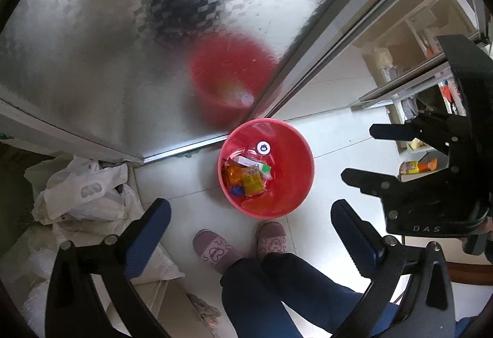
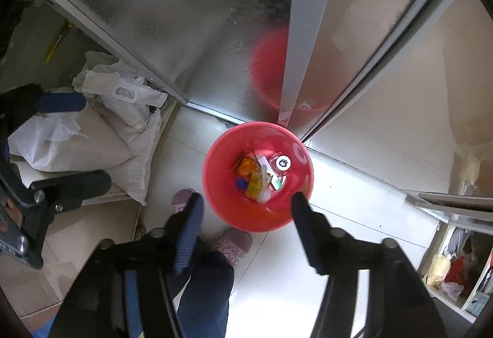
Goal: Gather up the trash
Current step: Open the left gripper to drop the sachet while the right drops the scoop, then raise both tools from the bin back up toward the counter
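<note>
A red bin (image 1: 289, 181) stands on the pale tiled floor by the corner of a sliding door. Inside it lie yellow and orange wrappers (image 1: 251, 181), a blue cap and a clear bottle with a round white label (image 1: 263, 148). In the right wrist view the red bin (image 2: 222, 208) also shows a small white wad (image 2: 265, 196) among the wrappers. My left gripper (image 1: 249, 211) hangs above the bin's near side, open and empty. My right gripper (image 2: 246, 199) points down over the bin, open with nothing between its fingers. Each gripper shows in the other's view: right gripper (image 1: 359, 153), left gripper (image 2: 83, 140).
Frosted glass door panels (image 1: 107, 45) rise behind the bin and mirror it in red. White plastic bags (image 1: 86, 199) are piled at the left. A person's slippers (image 1: 215, 251) and dark trouser legs stand just before the bin. Open shelves (image 1: 409, 54) with clutter are at the right.
</note>
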The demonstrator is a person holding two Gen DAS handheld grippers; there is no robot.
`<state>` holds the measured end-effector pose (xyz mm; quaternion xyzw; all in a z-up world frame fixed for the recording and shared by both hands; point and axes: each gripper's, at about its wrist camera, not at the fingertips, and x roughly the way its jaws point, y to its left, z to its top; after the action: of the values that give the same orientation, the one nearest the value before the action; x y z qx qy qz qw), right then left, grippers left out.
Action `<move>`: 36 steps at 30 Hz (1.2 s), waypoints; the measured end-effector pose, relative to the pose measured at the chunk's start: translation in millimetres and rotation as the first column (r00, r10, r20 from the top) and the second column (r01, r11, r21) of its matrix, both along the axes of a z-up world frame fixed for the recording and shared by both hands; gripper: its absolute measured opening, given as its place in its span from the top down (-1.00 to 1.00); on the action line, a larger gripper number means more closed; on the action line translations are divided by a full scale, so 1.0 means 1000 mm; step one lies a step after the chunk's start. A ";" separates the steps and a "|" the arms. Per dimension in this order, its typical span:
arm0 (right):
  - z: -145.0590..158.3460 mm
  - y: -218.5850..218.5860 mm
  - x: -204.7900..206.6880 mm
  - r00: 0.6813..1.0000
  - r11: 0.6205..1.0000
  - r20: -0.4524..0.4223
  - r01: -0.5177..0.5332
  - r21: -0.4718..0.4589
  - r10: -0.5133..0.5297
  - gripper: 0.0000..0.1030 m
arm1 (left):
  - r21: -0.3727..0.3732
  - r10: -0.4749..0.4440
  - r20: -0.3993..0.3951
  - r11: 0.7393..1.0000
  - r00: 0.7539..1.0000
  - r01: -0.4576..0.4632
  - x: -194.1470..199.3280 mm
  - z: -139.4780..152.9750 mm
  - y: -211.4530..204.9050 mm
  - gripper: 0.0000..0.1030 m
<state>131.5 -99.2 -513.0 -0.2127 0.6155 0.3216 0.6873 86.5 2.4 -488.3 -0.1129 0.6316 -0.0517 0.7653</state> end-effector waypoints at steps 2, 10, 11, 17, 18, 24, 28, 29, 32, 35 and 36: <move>0.003 -0.002 0.000 1.000 1.000 0.000 0.016 0.001 -0.016 -0.47 | 0.008 -0.007 0.009 1.000 1.000 0.007 -0.001 0.005 -0.003 -1.00; 0.050 -0.019 -0.006 0.997 0.998 0.058 0.057 0.017 -0.058 -0.72 | 0.012 -0.048 0.057 0.999 0.997 0.047 -0.003 0.057 -0.011 -1.00; 0.061 -0.022 -0.007 0.995 0.998 0.070 0.063 0.021 -0.065 -0.76 | 0.015 -0.054 0.065 0.998 0.996 0.053 -0.003 0.067 -0.012 -1.00; 0.151 -0.045 -0.018 0.978 0.992 0.171 0.105 0.070 -0.116 -0.98 | 0.024 -0.085 0.135 0.996 0.987 0.083 -0.008 0.151 -0.021 -1.00; 0.166 -0.049 -0.019 0.975 0.991 0.182 0.116 0.074 -0.128 -0.98 | 0.024 -0.086 0.143 0.996 0.986 0.083 -0.009 0.168 -0.023 -1.00; 0.247 -0.071 -0.032 0.952 0.982 0.252 0.145 0.124 -0.173 -0.98 | 0.023 -0.098 0.227 0.995 0.969 0.096 -0.015 0.258 -0.032 -1.00; 0.300 -0.089 -0.034 0.908 0.971 0.351 0.193 0.140 -0.231 -0.99 | 0.046 -0.082 0.263 0.996 0.961 0.073 -0.014 0.305 -0.031 -1.00; 0.312 -0.095 -0.035 0.896 0.966 0.368 0.202 0.164 -0.250 -0.99 | 0.037 -0.074 0.271 0.997 0.960 0.066 -0.015 0.313 -0.029 -1.00; 0.346 -0.105 -0.036 0.847 0.948 0.435 0.229 0.220 -0.305 -0.99 | 0.049 -0.060 0.310 0.998 0.949 0.047 -0.014 0.341 -0.024 -1.00; 0.367 -0.111 -0.033 0.812 0.925 0.458 0.252 0.283 -0.361 -0.99 | 0.066 -0.057 0.348 0.997 0.936 0.036 -0.011 0.360 -0.019 -1.00; 0.372 -0.111 -0.031 0.805 0.925 0.467 0.257 0.281 -0.366 -0.99 | 0.066 -0.058 0.360 0.997 0.931 0.036 -0.010 0.369 -0.018 -1.00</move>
<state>100.2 -210.5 -141.2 -0.1142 0.4013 0.1971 0.8872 76.4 -15.9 -119.7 -0.0640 0.4838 -0.0714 0.8699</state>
